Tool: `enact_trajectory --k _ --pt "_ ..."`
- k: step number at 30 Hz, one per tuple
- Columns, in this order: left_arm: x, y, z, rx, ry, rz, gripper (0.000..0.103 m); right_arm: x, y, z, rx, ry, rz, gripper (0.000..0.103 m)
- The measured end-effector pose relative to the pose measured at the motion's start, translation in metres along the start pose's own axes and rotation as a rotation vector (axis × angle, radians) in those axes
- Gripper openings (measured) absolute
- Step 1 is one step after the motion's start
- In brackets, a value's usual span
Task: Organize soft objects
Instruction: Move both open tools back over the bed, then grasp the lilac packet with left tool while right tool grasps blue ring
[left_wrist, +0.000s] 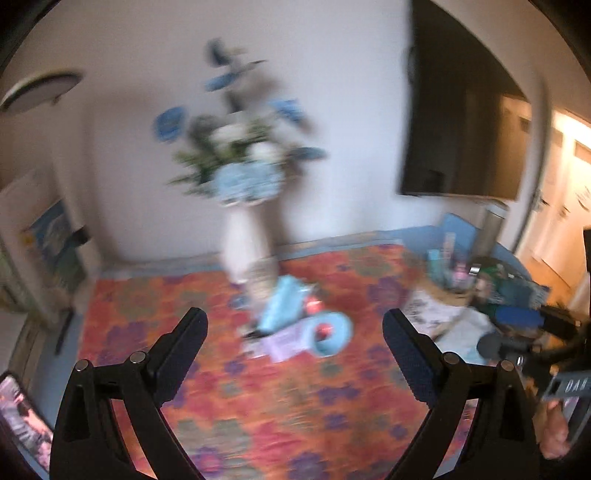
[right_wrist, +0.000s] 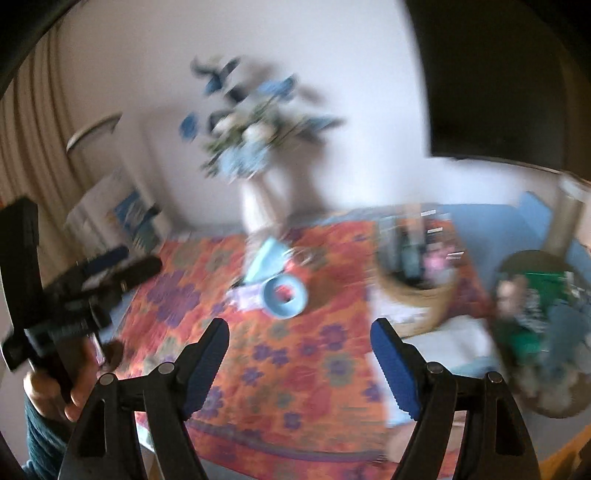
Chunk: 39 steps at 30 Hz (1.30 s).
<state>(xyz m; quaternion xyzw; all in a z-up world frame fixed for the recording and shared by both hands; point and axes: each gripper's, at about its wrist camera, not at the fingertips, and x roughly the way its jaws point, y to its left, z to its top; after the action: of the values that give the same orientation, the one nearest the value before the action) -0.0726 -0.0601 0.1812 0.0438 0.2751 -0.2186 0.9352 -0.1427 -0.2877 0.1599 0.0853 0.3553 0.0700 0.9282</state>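
While both views blur, left gripper (left_wrist: 295, 325) shows jaws wide, nothing between. Right gripper (right_wrist: 299, 332) jaws wide too, nothing held. Landmark: white vase (left_wrist: 245, 247) with blue flowers. Light blue soft ring (left_wrist: 330, 332) lies just in front of vase on orange flowery cloth (left_wrist: 258, 406), light blue cloth piece (left_wrist: 279, 306) between ring and vase. Right view alone shows woven basket (right_wrist: 417, 295) right of vase, plus hand (right_wrist: 55, 395) on left gripper. Left view alone shows dark screen (left_wrist: 461, 129) on wall, up right of vase.
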Motion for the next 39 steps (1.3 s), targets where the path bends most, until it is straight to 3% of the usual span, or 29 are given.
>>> enact_trajectory --k 7,11,17,19,25,29,32,33,34,39 --pt "0.033 0.062 -0.032 -0.108 0.077 0.022 0.095 0.083 0.032 -0.001 -0.037 0.101 -0.003 0.077" --pt "0.074 0.068 -0.053 -0.111 0.151 -0.028 0.095 0.144 0.021 -0.001 0.001 0.170 -0.041 0.077" --pt "0.128 0.060 -0.066 -0.028 0.218 -0.163 0.095 0.196 0.005 0.006 0.070 0.178 -0.029 0.077" --pt "0.144 0.053 -0.064 0.025 0.249 -0.198 0.094 0.205 0.004 0.005 0.076 0.183 -0.033 0.077" --pt "0.179 0.038 -0.062 0.168 0.298 -0.205 0.092 0.229 -0.006 0.007 0.138 0.205 -0.015 0.078" --pt "0.188 0.024 -0.065 0.267 0.303 -0.199 0.083 0.239 -0.004 0.012 0.162 0.216 0.031 0.079" --pt "0.191 0.017 -0.067 0.311 0.296 -0.183 0.080 0.244 0.003 0.012 0.143 0.220 0.009 0.078" --pt "0.192 0.015 -0.068 0.321 0.292 -0.178 0.078 0.243 0.005 0.012 0.138 0.211 0.004 0.077" --pt "0.192 0.014 -0.068 0.330 0.286 -0.170 0.073 0.241 0.005 0.011 0.136 0.203 -0.003 0.065" --pt "0.195 0.011 -0.064 0.357 0.270 -0.140 0.066 0.209 -0.019 0.006 0.222 0.161 0.053 0.065"
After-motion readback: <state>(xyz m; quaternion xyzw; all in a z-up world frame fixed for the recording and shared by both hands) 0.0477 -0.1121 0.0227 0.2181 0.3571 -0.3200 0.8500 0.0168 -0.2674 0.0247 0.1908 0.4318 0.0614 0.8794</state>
